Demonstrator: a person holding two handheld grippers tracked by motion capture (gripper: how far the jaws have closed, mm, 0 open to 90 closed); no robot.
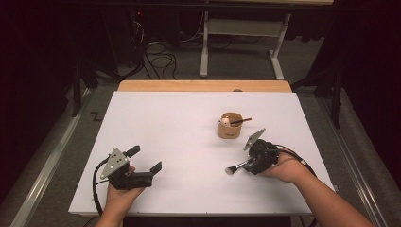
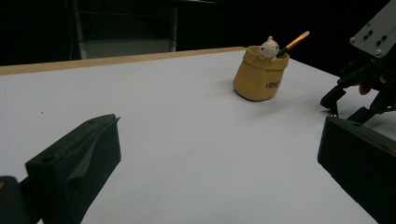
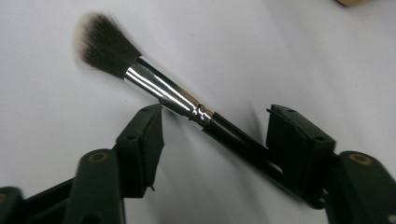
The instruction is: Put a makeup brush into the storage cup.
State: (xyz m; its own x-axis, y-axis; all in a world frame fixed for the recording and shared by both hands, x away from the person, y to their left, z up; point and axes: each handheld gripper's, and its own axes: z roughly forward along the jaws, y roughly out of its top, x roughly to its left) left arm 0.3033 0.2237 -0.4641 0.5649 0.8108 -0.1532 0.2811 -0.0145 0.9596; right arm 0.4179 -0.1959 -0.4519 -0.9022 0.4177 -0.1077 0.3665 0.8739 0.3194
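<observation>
A make-up brush [image 1: 236, 167] with dark bristles, a silver ferrule and a black handle [image 3: 177, 95] lies flat on the white table. My right gripper [image 1: 247, 164] [image 3: 217, 114] is low over it, jaws either side of the slanting handle. One jaw tip is at the ferrule and the handle runs under the other; no clear pinch shows. My left gripper [image 1: 145, 158] [image 2: 219, 135] rests at the near left, wide open and empty. A tan pot [image 1: 230, 126] [image 2: 259, 77] stands mid-table with an orange-tipped brush [image 1: 243, 121] [image 2: 294, 42] leaning in it.
A white sheet [image 1: 189, 118] covers the table, with a wooden strip [image 1: 203, 85] along the far edge. A small white figure [image 2: 269, 46] sits on the pot's rim. Beyond the table are a white frame's legs [image 1: 204, 47] and floor cables [image 1: 161, 56].
</observation>
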